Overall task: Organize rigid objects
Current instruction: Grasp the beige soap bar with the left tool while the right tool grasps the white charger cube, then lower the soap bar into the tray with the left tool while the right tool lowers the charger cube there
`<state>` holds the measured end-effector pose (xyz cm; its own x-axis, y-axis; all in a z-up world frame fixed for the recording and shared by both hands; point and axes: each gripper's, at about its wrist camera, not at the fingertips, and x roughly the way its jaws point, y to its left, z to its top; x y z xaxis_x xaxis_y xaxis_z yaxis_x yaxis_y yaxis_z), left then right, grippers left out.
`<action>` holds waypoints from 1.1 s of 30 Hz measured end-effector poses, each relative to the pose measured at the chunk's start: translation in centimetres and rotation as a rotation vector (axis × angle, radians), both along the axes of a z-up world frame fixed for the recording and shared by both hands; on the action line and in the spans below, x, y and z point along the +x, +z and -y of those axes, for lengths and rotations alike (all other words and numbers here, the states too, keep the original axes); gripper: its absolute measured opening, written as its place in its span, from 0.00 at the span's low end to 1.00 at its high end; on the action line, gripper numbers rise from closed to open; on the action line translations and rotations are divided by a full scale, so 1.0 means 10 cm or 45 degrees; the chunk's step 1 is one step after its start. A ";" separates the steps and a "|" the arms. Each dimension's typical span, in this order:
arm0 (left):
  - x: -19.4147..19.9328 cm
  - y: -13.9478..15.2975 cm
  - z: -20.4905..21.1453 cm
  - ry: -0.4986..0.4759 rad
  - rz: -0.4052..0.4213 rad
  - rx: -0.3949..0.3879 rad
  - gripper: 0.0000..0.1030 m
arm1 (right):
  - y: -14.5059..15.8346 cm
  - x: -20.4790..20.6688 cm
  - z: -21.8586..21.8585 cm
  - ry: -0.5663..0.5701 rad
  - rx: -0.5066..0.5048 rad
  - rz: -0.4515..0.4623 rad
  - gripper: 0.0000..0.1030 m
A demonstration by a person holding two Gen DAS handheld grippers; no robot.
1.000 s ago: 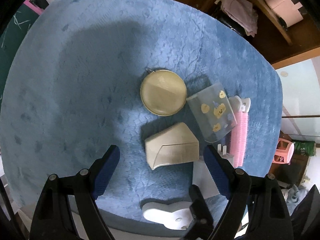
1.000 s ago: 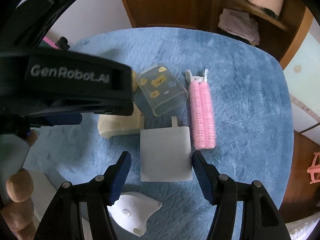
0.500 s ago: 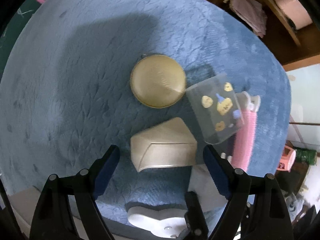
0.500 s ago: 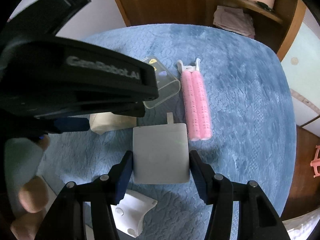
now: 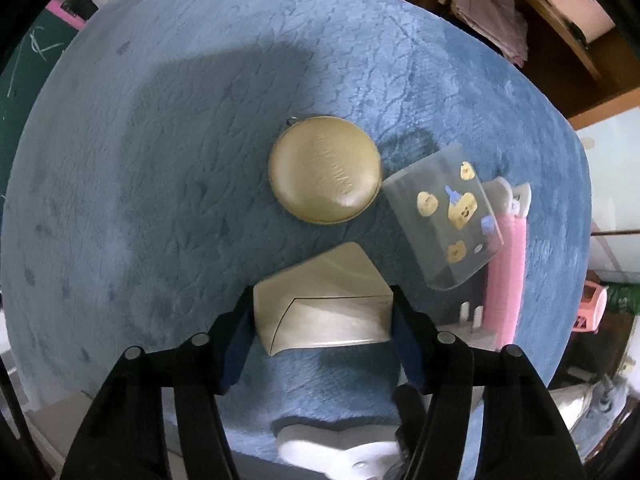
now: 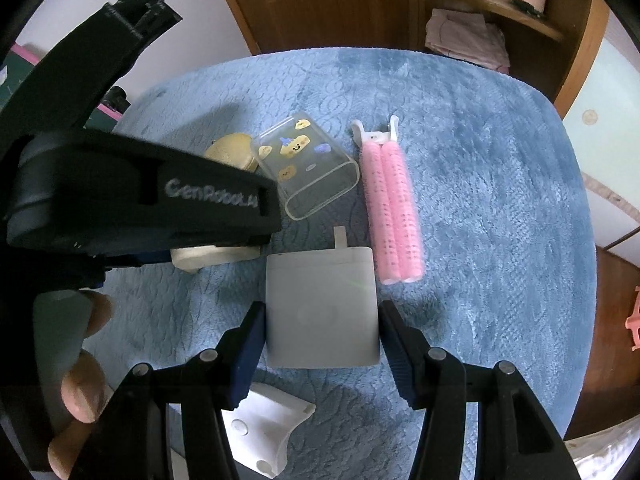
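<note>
On a blue plush mat (image 5: 160, 160) lie a cream box (image 5: 324, 304), a round gold case (image 5: 325, 168), a clear case with bear stickers (image 5: 444, 216), a pink hair roller clip (image 6: 394, 208) and a white charger (image 6: 322, 312). My left gripper (image 5: 322, 320) is shut on the cream box, a pad on each side. My right gripper (image 6: 322, 332) is shut on the white charger, pads touching both sides. The left gripper's body (image 6: 140, 196) hides most of the cream box in the right wrist view.
A white plastic piece (image 6: 264, 428) lies at the mat's near edge. A wooden cabinet with folded cloth (image 6: 464, 36) stands behind. The pink roller (image 5: 506, 276) lies just right of the charger's prongs (image 5: 470, 312). A pink stool (image 5: 594, 308) stands at the far right.
Both grippers moved forward and closed: the left onto the cream box, the right onto the white charger. Both were open one second ago.
</note>
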<state>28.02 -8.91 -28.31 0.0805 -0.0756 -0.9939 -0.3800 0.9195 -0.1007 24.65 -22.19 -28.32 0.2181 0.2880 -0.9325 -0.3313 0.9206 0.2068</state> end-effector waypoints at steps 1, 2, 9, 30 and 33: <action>-0.01 0.02 -0.01 -0.005 0.004 -0.001 0.64 | 0.00 0.00 -0.01 -0.002 0.000 -0.001 0.54; -0.04 0.05 -0.03 -0.010 0.009 -0.004 0.64 | 0.01 0.00 -0.01 -0.007 0.001 -0.004 0.54; -0.27 0.55 -0.20 -0.089 0.080 -0.015 0.64 | 0.14 -0.05 0.02 -0.046 0.045 -0.024 0.54; -1.92 1.86 -0.87 -0.473 0.336 0.048 0.64 | 1.78 -1.43 -0.05 -0.172 0.213 0.249 0.54; -2.15 1.85 -0.95 -0.519 0.337 0.067 0.64 | 1.92 -1.77 -0.08 -0.190 0.230 0.275 0.54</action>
